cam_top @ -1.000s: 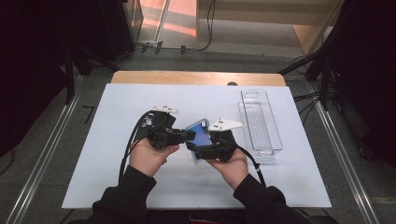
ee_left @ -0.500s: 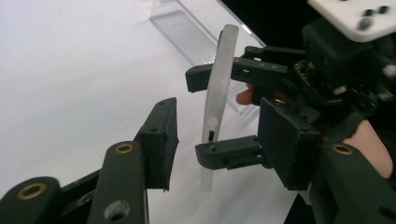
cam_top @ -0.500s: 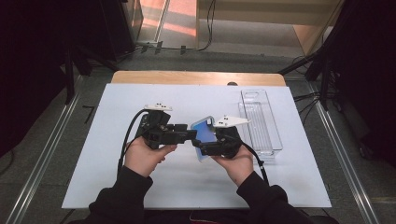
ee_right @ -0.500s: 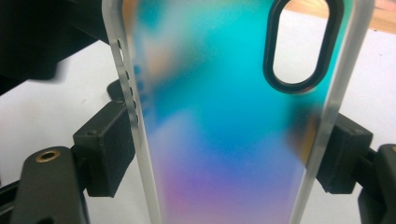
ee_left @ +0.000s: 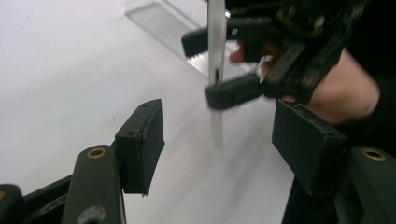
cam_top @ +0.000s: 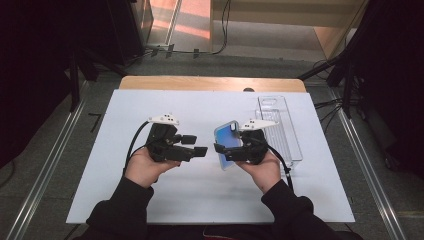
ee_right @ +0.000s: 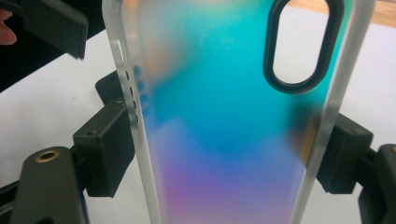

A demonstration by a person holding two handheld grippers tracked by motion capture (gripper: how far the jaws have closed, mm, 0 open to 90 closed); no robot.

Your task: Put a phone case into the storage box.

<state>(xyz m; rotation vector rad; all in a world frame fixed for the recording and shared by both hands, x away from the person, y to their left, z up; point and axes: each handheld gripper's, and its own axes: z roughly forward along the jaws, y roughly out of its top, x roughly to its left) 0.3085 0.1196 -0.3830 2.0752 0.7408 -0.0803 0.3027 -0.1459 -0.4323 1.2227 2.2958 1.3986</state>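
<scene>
My right tongs [cam_top: 222,152] are clamped on the phone case [cam_top: 229,142], their pads pressing its two long frosted edges; in the right gripper view the case [ee_right: 224,140] stands upright between the jaws, its back shading from teal to violet, with the dark-rimmed oval camera opening near its top corner. My left tongs [cam_top: 197,145] stand apart with nothing between them; their jaws have just been opening. In the left gripper view the two black pads [ee_left: 142,140] gape wide, and straight ahead of them I see the case [ee_left: 215,65] edge-on in the grip of the right tongs [ee_left: 224,65]. From the high view, the left tongs point toward the case with a clear gap between their tips and it. Both tongs hover over the white surface [cam_top: 200,200]. Just beyond the right tongs, on their outer side, a clear plastic tray [cam_top: 285,130] lies on the surface, its long side running away from me. My hands come in from the near edge, in dark sleeves.
</scene>
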